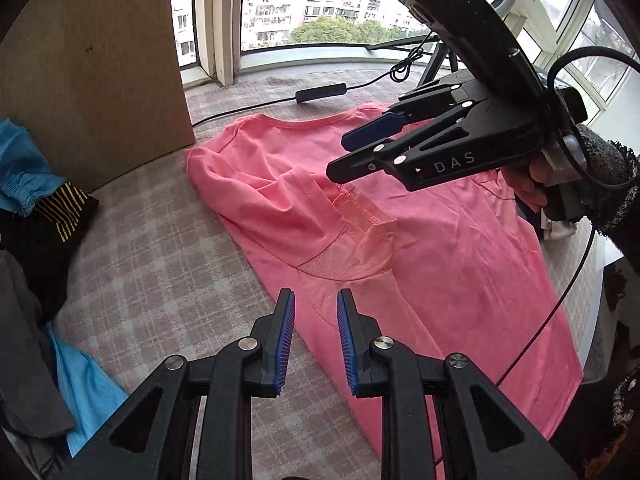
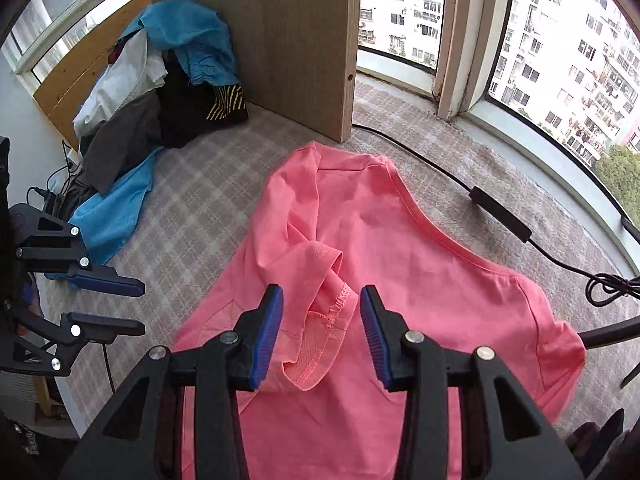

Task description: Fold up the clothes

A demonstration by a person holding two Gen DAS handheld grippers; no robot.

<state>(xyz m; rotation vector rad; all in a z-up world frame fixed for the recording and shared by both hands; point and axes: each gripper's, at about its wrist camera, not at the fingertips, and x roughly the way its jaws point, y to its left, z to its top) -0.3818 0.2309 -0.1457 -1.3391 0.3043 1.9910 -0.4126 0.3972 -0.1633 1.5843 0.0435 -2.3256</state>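
Left wrist view only: right gripper [image 1: 340, 156] at 1 o'clock, angled down over pink shirt [image 1: 440, 248], fingers apart, empty.
Right wrist view only: left gripper [image 2: 138, 306] at 9 o'clock, narrowly parted, empty.
Shirt flat on checked table [image 2: 208, 184]; clothes pile [image 2: 160, 92] beyond at 11 o'clock.

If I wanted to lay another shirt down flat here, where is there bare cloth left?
Bare checked cover lies between the pink shirt and the clothes pile, in front of the wooden board. A strip by the window is free too, but a cable crosses it. The pile's corner is crowded.
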